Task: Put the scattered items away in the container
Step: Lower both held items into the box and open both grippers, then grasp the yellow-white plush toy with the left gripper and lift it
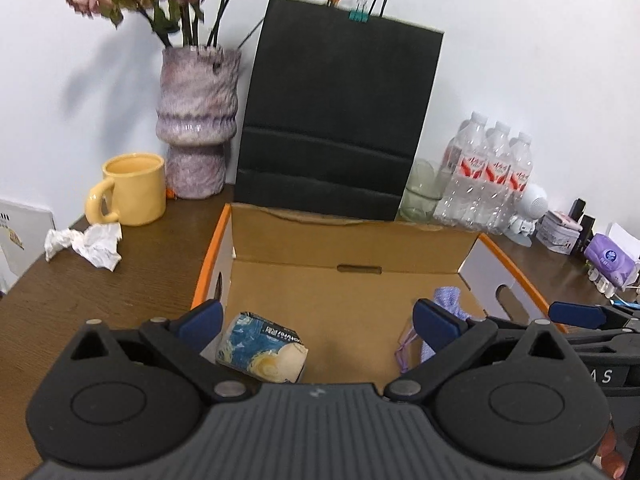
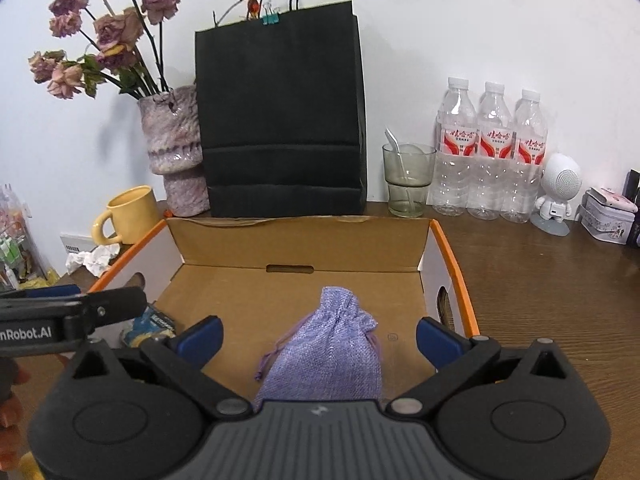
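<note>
Cardboard box (image 2: 224, 276), open-topped with orange-edged white sides, sits mid-table, near side toward both grippers. Two items already lie inside on its floor: a blue-and-yellow printed tissue pack (image 1: 262, 346) at the near left, a lilac drawstring pouch (image 2: 326, 350) near centre-right.

Left gripper (image 1: 318, 322): jaws wide apart, nothing between them. Pack lies just inside the left finger, below and ahead, apparently free of the pads; touching or not, cannot tell.

Right gripper (image 2: 318, 334): jaws likewise spread, empty. Pouch rests directly between and beneath the fingers, its tied neck pointing to the far wall. No pad appears to be touching it.

Step in hand, as judged: release stage; both items read as deposited, both tools open over the box.

Still scattered outside: crumpled white paper (image 1: 84, 246) on the table, left of the box, near the yellow mug (image 1: 134, 188). Likely the next target. Left gripper is the nearer one. Move calls for lifting clear of the box wall, swinging left, closing on the wad's bulk without nudging the mug.

Far side: black paper bag (image 2: 280, 116), vase (image 2: 176, 148) of dried flowers, glass (image 2: 408, 180), water bottles (image 2: 492, 148). Probably not for tidying.
</note>
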Motion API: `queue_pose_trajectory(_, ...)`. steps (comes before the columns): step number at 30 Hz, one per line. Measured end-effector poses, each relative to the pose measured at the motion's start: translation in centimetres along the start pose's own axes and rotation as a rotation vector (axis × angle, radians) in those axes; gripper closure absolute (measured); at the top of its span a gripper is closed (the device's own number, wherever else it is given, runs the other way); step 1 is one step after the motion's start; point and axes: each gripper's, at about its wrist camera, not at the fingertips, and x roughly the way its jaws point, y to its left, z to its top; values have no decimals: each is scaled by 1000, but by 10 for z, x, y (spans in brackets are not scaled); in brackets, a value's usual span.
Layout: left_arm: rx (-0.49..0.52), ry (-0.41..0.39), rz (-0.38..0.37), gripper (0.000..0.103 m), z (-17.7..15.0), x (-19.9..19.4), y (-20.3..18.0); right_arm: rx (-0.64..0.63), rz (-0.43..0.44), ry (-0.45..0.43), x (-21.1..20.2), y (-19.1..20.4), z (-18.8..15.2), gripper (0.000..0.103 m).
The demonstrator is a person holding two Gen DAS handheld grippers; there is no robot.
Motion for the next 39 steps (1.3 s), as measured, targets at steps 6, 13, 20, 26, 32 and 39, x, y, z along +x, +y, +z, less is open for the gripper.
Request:
queue_pose_trajectory(6,16,-64,-25,0,-11,-45,-3,-6,14,-59,-46,-5,-10,0)
queue_pose_trajectory(13,27,-50,2,0,-44,-87,12,-8,-8,-82,-102,-24,-47,0)
queue_pose_trajectory(20,13,7,20,0,-80,-110,26,7,-47,-17,-124,-41,-98,0)
queue_pose_trajectory(26,45,77,6,0,-107,-110,21,8,-64,57,-115,-44,-130,0)
queue_pose_trajectory(32,55,122,-1,0,-117,-98,13,-29,-58,84,-100,-37,-132,0)
queue_pose_trajectory(39,75,142,-4,0,-120,-87,6,-49,-65,122,-77,-32,-127,2)
